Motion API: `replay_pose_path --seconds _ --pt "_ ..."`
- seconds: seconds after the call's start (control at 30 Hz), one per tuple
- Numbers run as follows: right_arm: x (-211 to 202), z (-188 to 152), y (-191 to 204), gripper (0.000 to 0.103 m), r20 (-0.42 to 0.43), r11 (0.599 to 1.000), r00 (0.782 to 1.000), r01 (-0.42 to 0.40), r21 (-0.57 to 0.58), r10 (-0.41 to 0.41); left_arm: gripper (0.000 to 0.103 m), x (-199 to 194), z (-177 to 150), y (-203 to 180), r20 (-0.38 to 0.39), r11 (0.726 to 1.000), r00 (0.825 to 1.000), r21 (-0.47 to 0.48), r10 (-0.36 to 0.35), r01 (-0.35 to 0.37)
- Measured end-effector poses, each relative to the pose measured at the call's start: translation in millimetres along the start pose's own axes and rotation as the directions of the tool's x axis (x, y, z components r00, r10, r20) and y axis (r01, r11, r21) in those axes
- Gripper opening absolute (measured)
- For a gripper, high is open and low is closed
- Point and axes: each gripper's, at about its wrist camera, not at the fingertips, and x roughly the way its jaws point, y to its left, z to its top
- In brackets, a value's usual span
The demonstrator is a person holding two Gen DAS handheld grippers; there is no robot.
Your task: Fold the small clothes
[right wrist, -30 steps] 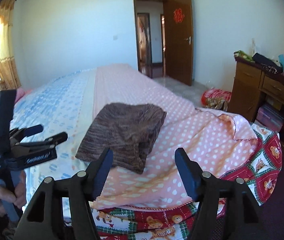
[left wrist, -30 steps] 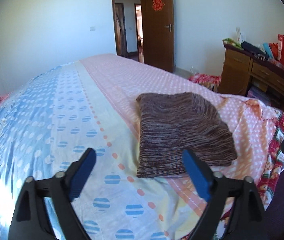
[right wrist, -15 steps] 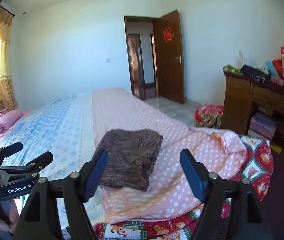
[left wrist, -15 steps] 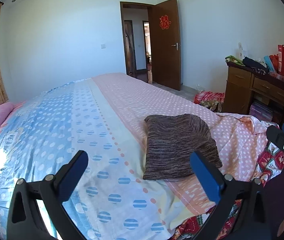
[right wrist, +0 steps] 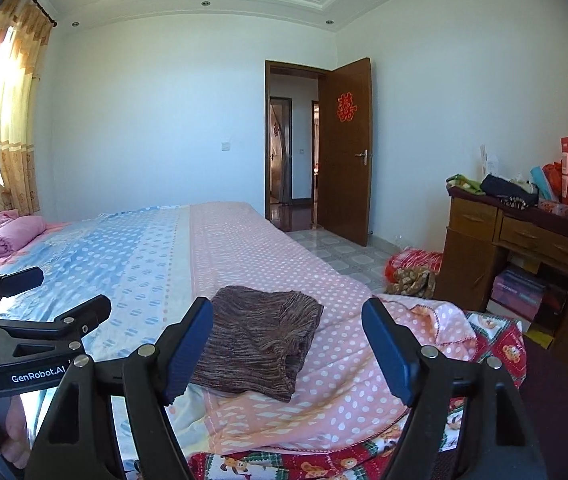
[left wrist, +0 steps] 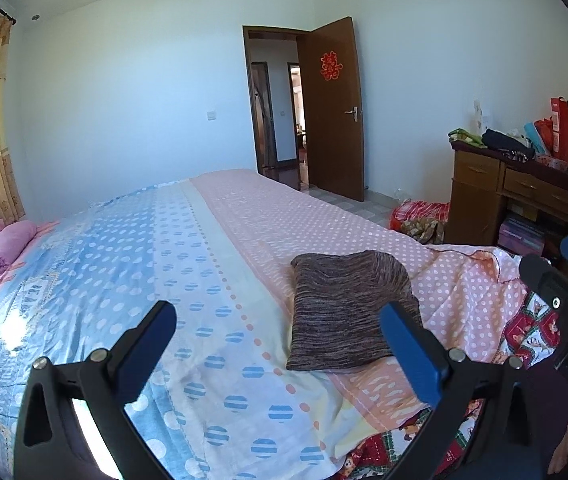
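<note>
We hold both grippers level above the near edge of the bed (left wrist: 211, 240), pointing across it toward the open door (right wrist: 344, 152). Our left gripper (left wrist: 279, 340) has its jaws spread wide with nothing between them, and our right gripper (right wrist: 288, 344) is likewise spread and empty. Neither touches the cloth. The folded brown sweater (left wrist: 344, 308) lies flat on the pink dotted sheet (right wrist: 251, 256), near the bed's foot corner, just beyond the blue pads of both tools. In the right wrist view the left gripper sits well off to the left, a hand (right wrist: 7, 436) visible under it. A cluttered wooden desk (right wrist: 524, 248) stands against the right wall.
</note>
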Motion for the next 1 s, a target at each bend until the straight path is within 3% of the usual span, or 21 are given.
replay_pose_path --seconds 0.43,1.0 --pt "-8.4 2.7 7.6 0.080 0.022 1.000 1.000 0.004 -0.027 -0.004 0.103 -18.8 3.9 -3.7 0.063 1.000 0.998 0.013 0.027 -0.028" --pt "-4.0 0.6 -2.3 0.080 0.007 1.000 1.000 0.009 0.016 -0.009 0.103 -15.5 4.3 -9.1 0.053 0.998 0.997 0.029 0.046 -0.048"
